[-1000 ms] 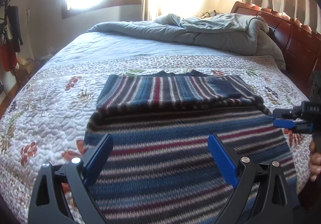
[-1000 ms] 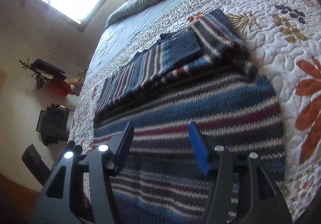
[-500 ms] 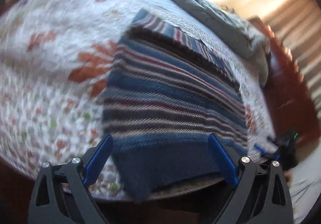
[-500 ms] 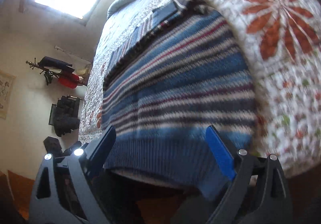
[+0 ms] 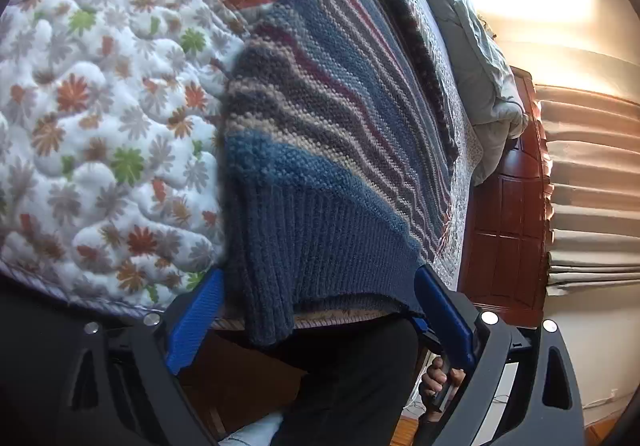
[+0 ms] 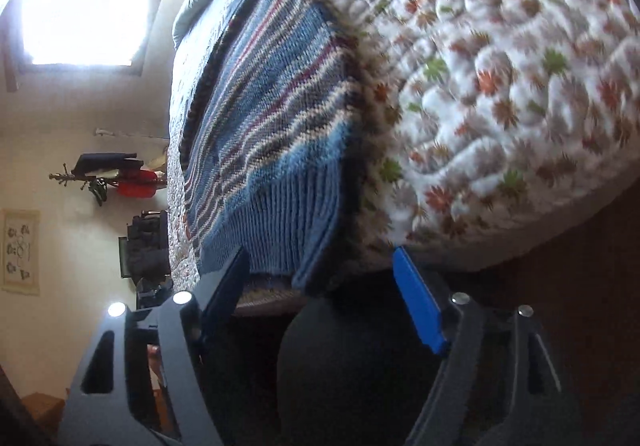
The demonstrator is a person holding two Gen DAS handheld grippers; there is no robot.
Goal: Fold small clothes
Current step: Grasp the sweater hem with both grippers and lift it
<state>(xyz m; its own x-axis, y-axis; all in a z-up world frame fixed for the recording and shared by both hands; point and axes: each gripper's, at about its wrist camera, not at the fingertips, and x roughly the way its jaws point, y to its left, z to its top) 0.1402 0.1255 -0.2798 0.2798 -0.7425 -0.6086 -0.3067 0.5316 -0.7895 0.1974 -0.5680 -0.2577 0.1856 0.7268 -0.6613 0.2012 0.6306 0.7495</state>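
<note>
A striped knit sweater (image 5: 320,134), blue, grey and maroon with a ribbed blue hem, lies on the flowered quilt (image 5: 100,126). Its hem hangs over the bed's near edge. My left gripper (image 5: 320,310) is open, its blue fingers (image 5: 192,322) on either side of the hem's left corner, just below it. In the right wrist view the sweater (image 6: 272,134) shows its right hem corner. My right gripper (image 6: 320,294) is open around that corner, just beneath the bed edge.
The quilt (image 6: 500,106) spreads to the right of the sweater. A grey duvet (image 5: 480,58) is heaped at the far end by a dark wooden headboard (image 5: 516,226). A coat rack (image 6: 112,174) stands by the wall. The person's dark clothing (image 5: 348,386) is below the bed edge.
Both grippers have dropped from above the sweater to the bed's near edge and tilted sideways. Each now brackets a hem corner. Both stay open.
</note>
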